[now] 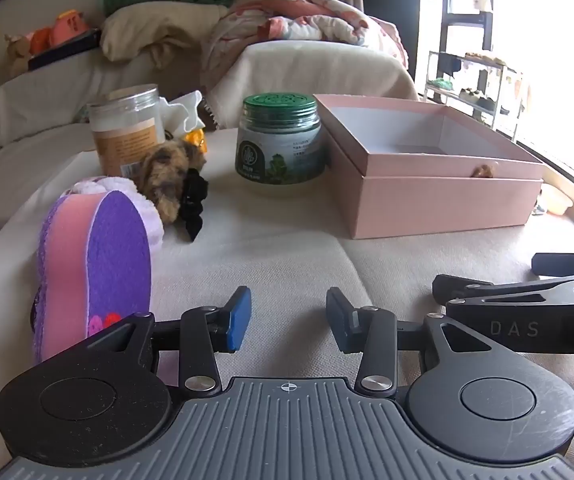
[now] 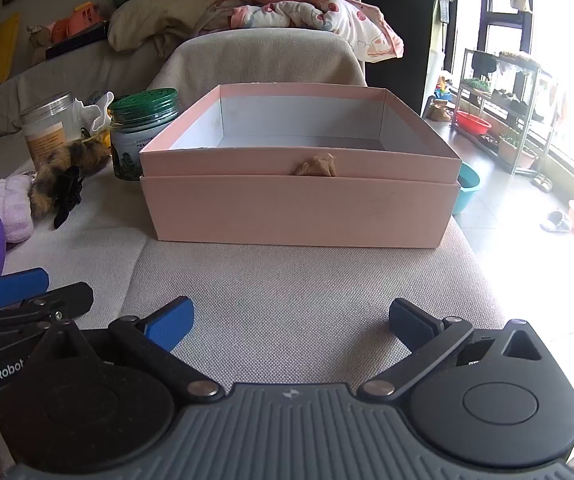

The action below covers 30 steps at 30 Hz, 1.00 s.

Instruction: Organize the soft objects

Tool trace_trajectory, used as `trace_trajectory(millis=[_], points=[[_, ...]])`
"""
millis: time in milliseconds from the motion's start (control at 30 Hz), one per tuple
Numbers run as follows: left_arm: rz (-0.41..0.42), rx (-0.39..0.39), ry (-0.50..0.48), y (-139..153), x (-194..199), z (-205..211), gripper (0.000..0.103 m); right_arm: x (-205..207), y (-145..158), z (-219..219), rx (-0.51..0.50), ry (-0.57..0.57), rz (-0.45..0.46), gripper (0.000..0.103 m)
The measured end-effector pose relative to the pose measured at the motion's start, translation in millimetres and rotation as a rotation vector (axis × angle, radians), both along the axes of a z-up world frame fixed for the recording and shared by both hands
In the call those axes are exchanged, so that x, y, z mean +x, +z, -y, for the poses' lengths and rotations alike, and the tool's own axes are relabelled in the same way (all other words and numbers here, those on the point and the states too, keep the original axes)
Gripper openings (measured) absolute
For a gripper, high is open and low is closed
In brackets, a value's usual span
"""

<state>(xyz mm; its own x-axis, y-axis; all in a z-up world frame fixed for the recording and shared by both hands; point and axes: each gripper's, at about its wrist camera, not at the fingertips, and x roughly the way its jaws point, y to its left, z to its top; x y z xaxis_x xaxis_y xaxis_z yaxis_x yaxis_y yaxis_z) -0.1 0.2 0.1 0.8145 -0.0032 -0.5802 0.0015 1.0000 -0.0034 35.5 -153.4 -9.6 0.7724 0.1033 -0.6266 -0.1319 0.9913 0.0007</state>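
A purple and pink sponge [image 1: 95, 272] stands on edge on the cloth-covered surface, just left of my left gripper [image 1: 289, 320], which is open and empty. Behind the sponge lie a lilac fluffy cloth [image 1: 127, 192], a brown furry scrunchie [image 1: 167, 176] and a black hair clip [image 1: 195, 200]. An open pink box [image 2: 299, 200] sits straight ahead of my right gripper [image 2: 291, 324], which is open and empty. The box looks empty inside. The scrunchie [image 2: 63, 176], the clip [image 2: 67, 196] and the lilac cloth [image 2: 13, 208] also show in the right wrist view.
A green-lidded jar [image 1: 279, 140] and a clear plastic jar [image 1: 127, 128] stand behind the soft items, left of the box [image 1: 439, 184]. A covered chair back [image 2: 259, 60] with bedding lies beyond. The surface drops off to the floor on the right [image 2: 527, 216].
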Motion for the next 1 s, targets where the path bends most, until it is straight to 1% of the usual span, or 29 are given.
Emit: trace_trajectory(millis=[33, 1000], points=[[-0.010, 0.001, 0.000, -0.1, 0.6, 0.0, 0.046, 0.2, -0.1, 0.3, 0.006, 0.000, -0.003, 0.103], [-0.006, -0.004, 0.000, 0.0, 0.4, -0.1, 0.046, 0.2, 0.4, -0.2, 0.002, 0.000, 0.002, 0.103]])
